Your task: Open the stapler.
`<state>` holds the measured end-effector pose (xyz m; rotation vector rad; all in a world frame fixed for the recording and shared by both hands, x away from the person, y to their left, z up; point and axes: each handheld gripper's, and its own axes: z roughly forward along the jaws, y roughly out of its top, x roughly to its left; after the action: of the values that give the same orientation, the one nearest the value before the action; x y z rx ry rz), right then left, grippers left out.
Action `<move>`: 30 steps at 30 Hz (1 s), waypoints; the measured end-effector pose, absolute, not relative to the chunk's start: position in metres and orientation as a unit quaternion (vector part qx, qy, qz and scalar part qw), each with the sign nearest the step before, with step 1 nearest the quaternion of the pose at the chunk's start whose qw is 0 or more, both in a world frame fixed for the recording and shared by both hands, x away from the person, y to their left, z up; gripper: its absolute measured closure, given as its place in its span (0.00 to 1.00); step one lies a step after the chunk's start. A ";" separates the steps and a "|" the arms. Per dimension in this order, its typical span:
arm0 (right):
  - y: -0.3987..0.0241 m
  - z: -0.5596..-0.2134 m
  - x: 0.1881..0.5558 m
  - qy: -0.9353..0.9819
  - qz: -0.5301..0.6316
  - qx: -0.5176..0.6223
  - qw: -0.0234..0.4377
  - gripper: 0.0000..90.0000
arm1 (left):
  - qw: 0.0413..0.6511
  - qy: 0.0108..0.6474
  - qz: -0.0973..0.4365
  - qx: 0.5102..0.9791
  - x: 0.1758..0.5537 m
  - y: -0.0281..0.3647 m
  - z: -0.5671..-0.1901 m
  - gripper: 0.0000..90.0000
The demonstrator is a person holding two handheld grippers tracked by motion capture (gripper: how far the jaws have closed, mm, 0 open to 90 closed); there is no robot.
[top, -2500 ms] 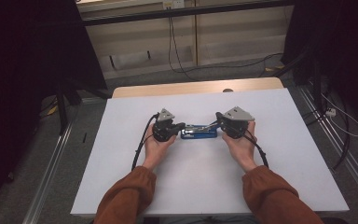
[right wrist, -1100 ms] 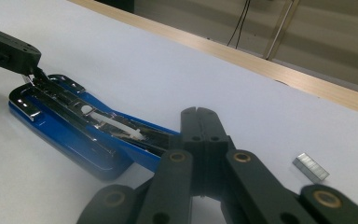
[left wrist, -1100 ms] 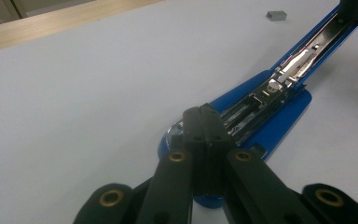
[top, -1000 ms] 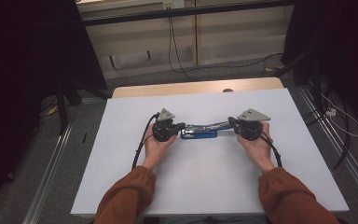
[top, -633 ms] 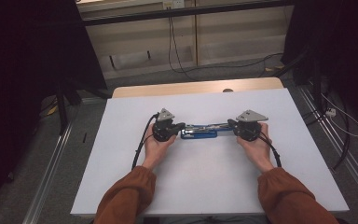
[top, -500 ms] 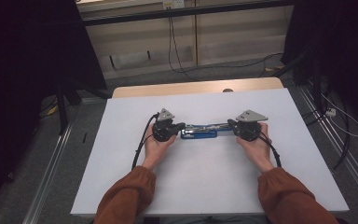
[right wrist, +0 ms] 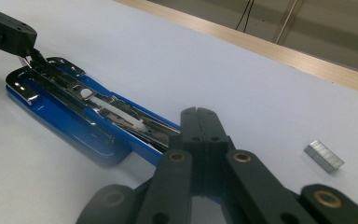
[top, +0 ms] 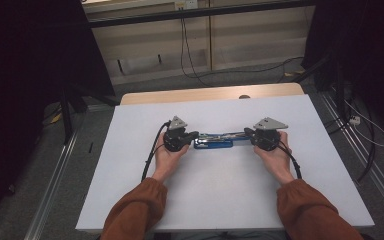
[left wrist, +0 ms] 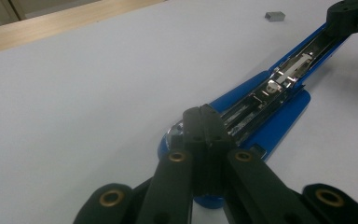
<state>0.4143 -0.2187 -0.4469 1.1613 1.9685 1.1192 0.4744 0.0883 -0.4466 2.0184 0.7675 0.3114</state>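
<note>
White tabletop (top: 130, 190) on a wooden table, light wood strip (top: 210, 94) showing along the far edge. Dim room: dark curtains both sides, pale panelled wall behind with cables hanging, grey floor, metal rails beside the table. Blue stapler (top: 214, 143) lies mid-table, opened out flat, metal staple channel exposed. Left gripper (top: 192, 135) jaws together, tips at the stapler's left end; right gripper (top: 249, 133) jaws together at the opened arm's far end. Whether either pinches the stapler, cannot tell. Staple block (right wrist: 324, 156) lies loose on the white surface near the right gripper.
</note>
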 end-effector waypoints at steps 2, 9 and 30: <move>-0.219 -0.447 0.414 0.739 0.421 0.438 0.294 1.00 | 0.464 0.314 0.125 0.819 0.474 0.088 -0.446 1.00; -0.223 -0.444 0.415 0.730 0.434 0.440 0.292 1.00 | 0.470 0.307 0.130 0.817 0.474 0.089 -0.443 1.00; -0.228 -0.439 0.414 0.707 0.472 0.445 0.281 0.57 | 0.486 0.313 0.138 0.804 0.468 0.088 -0.434 0.78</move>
<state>0.4139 -0.2276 -0.4393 1.1935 1.8953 1.2638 0.4681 0.0878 -0.4337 1.9571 0.7628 0.3355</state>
